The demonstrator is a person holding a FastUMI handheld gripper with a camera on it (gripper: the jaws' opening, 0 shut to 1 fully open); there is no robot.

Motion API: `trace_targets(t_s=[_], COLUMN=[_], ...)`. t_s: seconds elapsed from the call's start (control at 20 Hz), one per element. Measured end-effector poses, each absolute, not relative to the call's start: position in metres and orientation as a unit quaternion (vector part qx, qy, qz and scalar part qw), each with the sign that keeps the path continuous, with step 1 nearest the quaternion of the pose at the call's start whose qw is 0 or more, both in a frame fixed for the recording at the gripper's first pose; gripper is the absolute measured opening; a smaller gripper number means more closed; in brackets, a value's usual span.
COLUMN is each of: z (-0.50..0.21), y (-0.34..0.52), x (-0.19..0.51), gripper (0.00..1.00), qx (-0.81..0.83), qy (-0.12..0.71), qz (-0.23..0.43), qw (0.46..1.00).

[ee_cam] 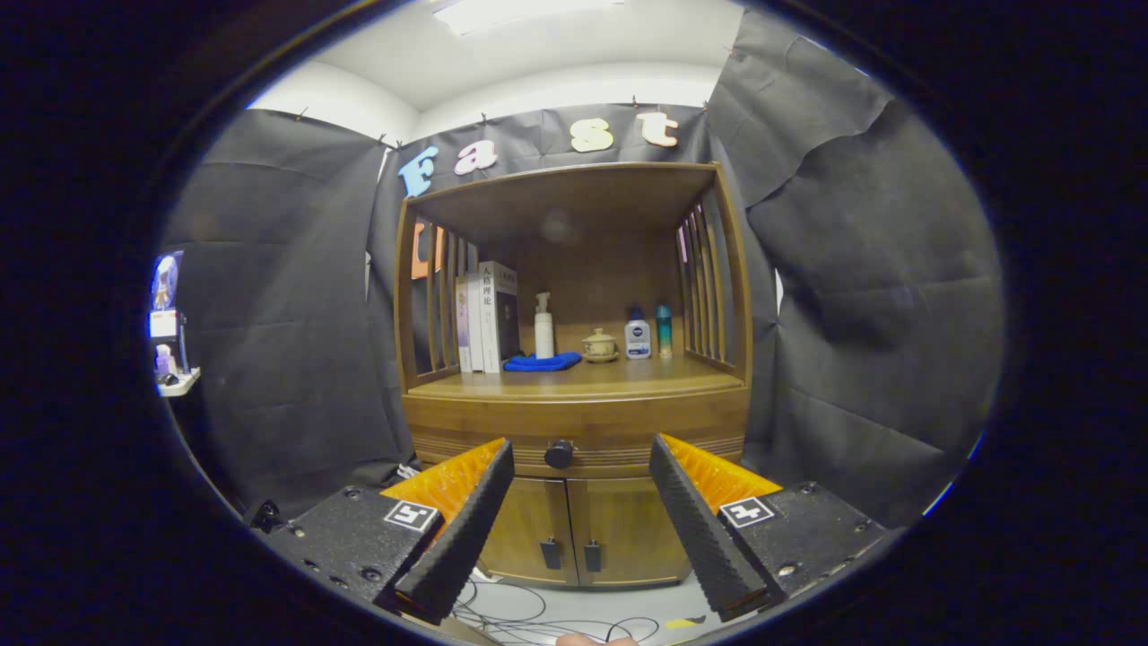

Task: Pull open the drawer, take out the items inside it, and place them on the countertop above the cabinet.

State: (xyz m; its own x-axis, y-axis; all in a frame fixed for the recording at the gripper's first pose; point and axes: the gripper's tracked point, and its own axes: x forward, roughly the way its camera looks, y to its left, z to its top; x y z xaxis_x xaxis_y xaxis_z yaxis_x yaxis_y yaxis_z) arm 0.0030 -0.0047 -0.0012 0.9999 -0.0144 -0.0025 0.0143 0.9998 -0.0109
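Straight ahead of the fingers, the drawer [574, 440] sits closed in the front of a wooden cabinet [574, 502], its round dark knob [559, 454] showing in the gap between the two fingertips but well beyond them. Just above the drawer lies the countertop [583, 379], a smooth brown wooden shelf under a slatted wooden hood. On it stand, from one side to the other, a few upright books [487, 316], a white pump bottle [543, 327] with a folded blue cloth [542, 362] at its foot, a small lidded ceramic cup [599, 344] on a saucer, a white and blue bottle [638, 335], and a slim teal bottle [664, 330]. Below the drawer are two cabinet doors [574, 529] with small dark handles, both shut. Black cloth hangs as the booth's walls on both sides, and cables [520, 615] trail across the pale floor under the cabinet. The gripper [581, 467] is held wide open, its black ribbed fingers [466, 529] spread well apart, holding nothing and touching nothing.
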Motion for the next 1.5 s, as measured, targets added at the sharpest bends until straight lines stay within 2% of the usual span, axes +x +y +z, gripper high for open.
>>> trace_targets(t_s=[0.3,1.2,1.5], z=[-0.017,-0.079,-0.103], y=[-0.004,0.027,0.021], x=[0.025,0.213,0.236], gripper=[0.99,0.99,0.84], qx=[0.0,-0.046,-0.054], qy=[0.021,0.098,0.125], qz=[-0.023,-0.052,-0.069], qw=[1.0,0.993,0.988])
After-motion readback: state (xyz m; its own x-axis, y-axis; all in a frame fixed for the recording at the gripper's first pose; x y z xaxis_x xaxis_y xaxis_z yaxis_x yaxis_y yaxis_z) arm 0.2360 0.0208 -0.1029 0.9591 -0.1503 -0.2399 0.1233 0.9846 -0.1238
